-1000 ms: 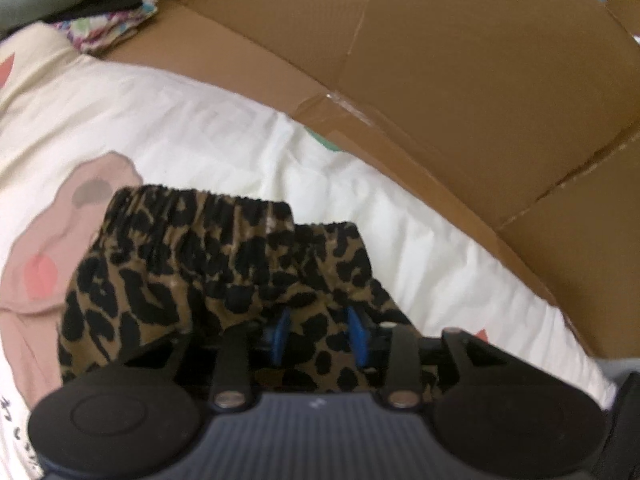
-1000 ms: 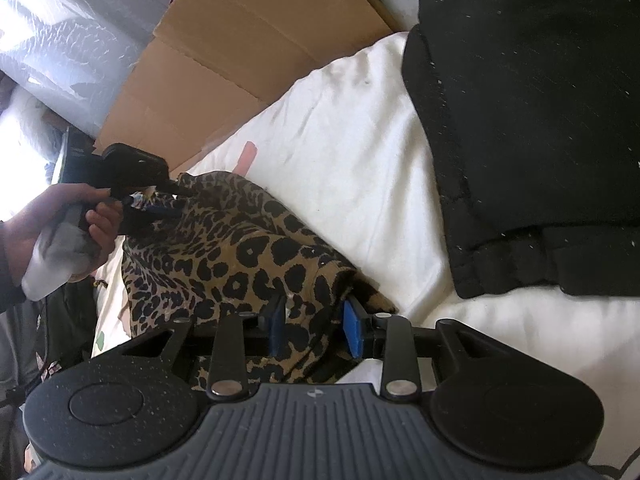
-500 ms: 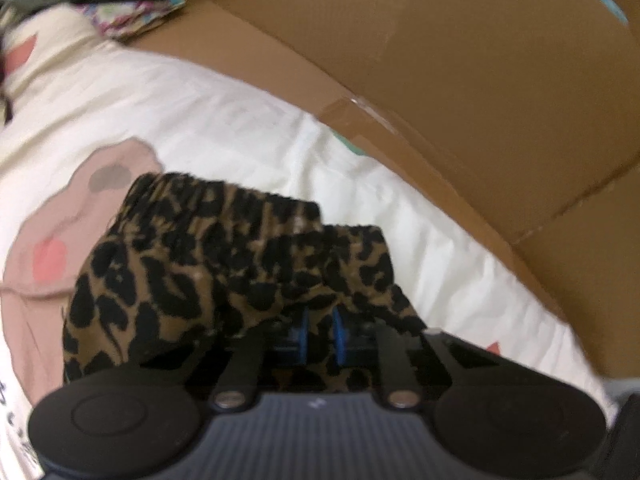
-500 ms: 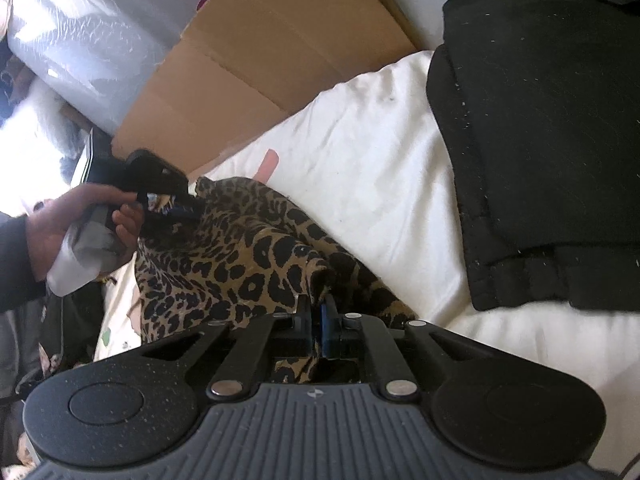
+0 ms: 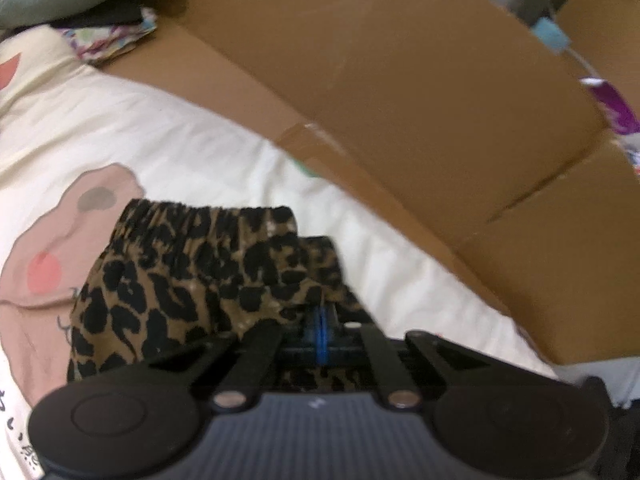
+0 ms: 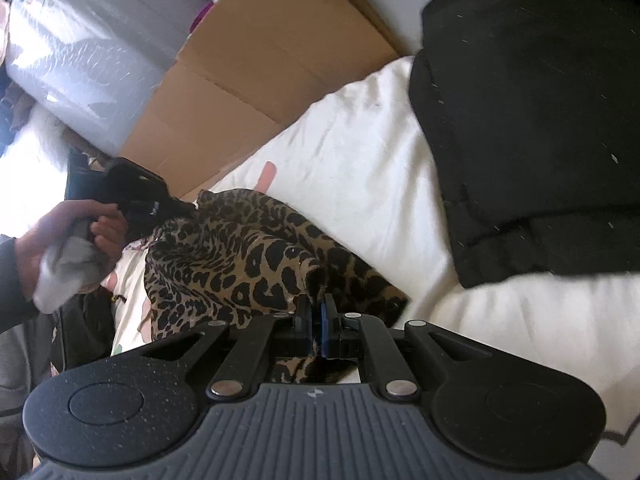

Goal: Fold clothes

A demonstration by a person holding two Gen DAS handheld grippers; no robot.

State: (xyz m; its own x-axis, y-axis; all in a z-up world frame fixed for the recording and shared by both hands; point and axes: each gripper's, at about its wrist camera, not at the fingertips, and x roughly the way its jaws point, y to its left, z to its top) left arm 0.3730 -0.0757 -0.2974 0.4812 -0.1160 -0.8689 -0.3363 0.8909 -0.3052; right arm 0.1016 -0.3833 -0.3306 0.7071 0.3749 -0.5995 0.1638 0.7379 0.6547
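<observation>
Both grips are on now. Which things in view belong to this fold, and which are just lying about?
Part of the fold:
leopard-print shorts
left hand-held gripper, shut on the shorts
right hand-held gripper, shut on the shorts
white bed sheet under them

Lying about:
black garment
cardboard
patterned cloth

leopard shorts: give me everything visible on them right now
The leopard-print shorts are thin woven-looking fabric, tan with black spots, with a gathered elastic waistband. They lie rumpled on the white bedsheet, partly lifted. The left gripper and right gripper each pinch a fold at the near edge.
</observation>
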